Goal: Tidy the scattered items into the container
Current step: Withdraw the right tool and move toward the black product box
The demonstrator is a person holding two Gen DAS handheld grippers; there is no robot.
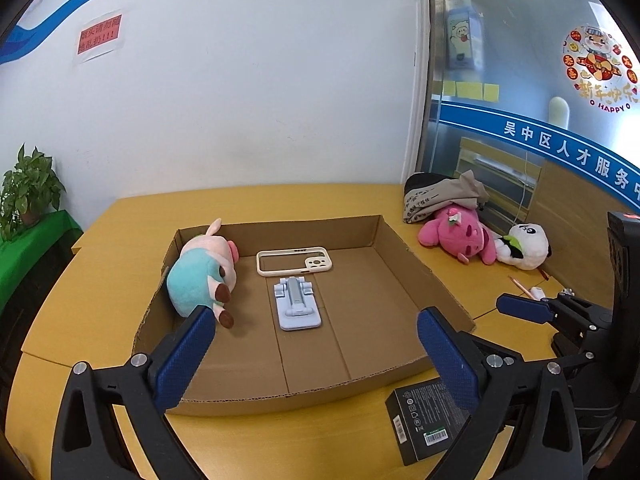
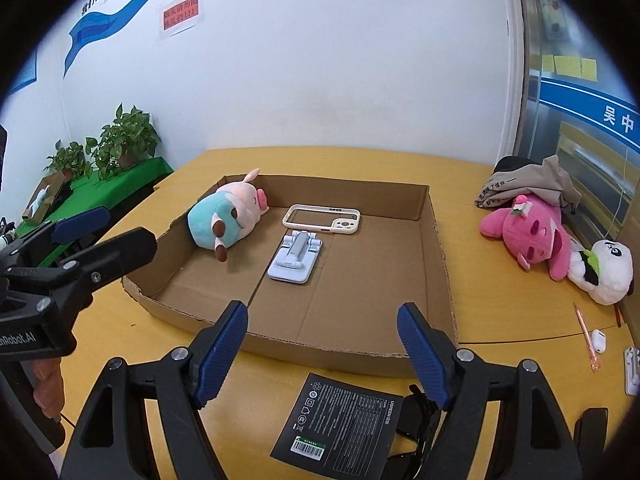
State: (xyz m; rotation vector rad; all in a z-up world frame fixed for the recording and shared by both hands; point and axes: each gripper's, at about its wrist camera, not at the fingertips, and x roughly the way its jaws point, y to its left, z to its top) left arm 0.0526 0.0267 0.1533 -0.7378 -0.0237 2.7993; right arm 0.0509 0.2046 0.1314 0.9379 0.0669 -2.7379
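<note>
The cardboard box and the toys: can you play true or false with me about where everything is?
1. The pig plush lies inside the cardboard box. True.
2. The pink plush is in the box. False: it lies on the table, touching the panda plush.
3. The phone case is inside the box. True.
4. The black packet is in the box. False: it lies on the table outside it.
5. The right gripper holds a toy. False: it is open, empty.

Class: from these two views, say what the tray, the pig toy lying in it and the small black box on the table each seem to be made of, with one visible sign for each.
Tray: brown corrugated cardboard, matte; fold creases and ragged cut edges.
Pig toy: soft plush fabric, probably stuffed; fuzzy surface and rounded shape.
Black box: likely printed card, slightly smooth; sharp corners, white print and a barcode label.
</note>
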